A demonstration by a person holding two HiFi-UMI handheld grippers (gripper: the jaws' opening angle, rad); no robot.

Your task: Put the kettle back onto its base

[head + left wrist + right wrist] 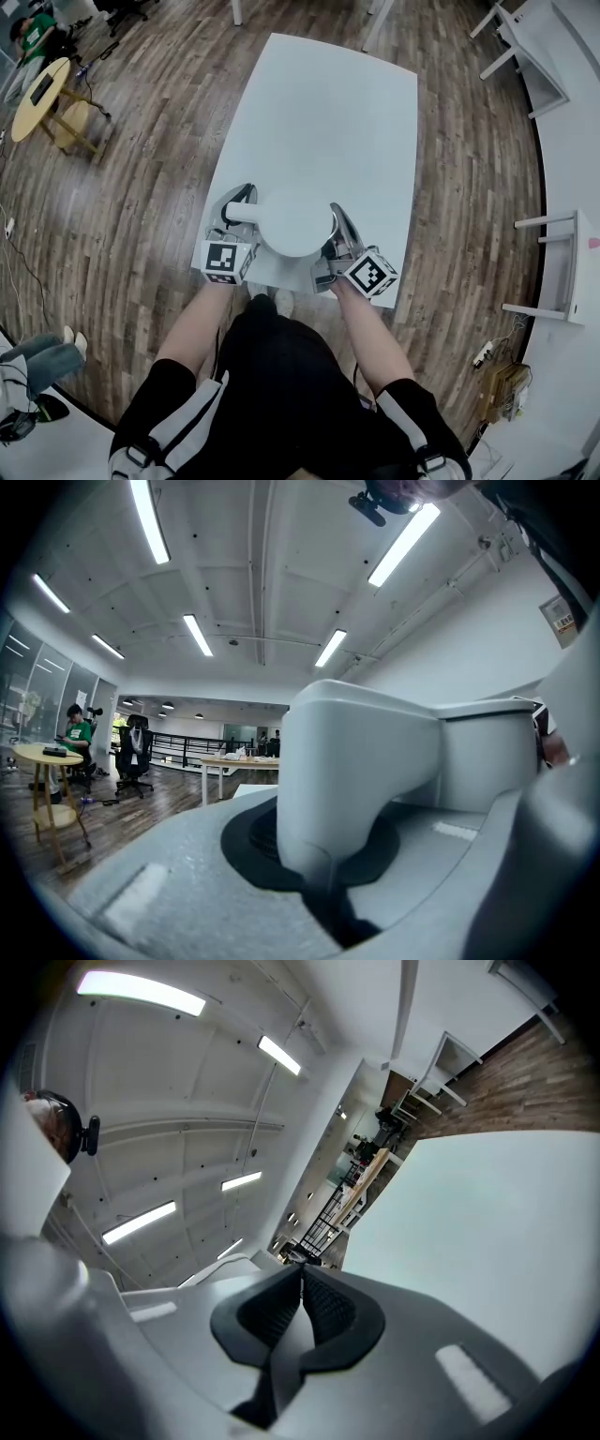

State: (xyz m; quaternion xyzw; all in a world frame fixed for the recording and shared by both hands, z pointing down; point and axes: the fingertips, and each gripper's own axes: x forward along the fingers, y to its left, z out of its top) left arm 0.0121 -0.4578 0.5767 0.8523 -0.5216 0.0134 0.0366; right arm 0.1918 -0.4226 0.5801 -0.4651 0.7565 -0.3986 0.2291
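Note:
A white kettle (pixel 292 223) stands near the front edge of the white table (pixel 328 103), seen from straight above, with its handle (pixel 246 211) pointing left. I see no separate base; whatever lies under the kettle is hidden. My left gripper (pixel 234 212) is shut on the handle. In the left gripper view the white handle (pixel 361 771) fills the space between the black pads of the left gripper (pixel 323 860). My right gripper (pixel 337 232) sits against the kettle's right side. In the right gripper view the right gripper (pixel 302 1288) has its pads pressed together with nothing between them.
The table stands on a wooden floor. A round yellow side table (pixel 37 94) is at the far left, near a seated person in green (pixel 33 33). White furniture (pixel 553 272) lines the right side. A power strip (pixel 483 354) lies on the floor at the right.

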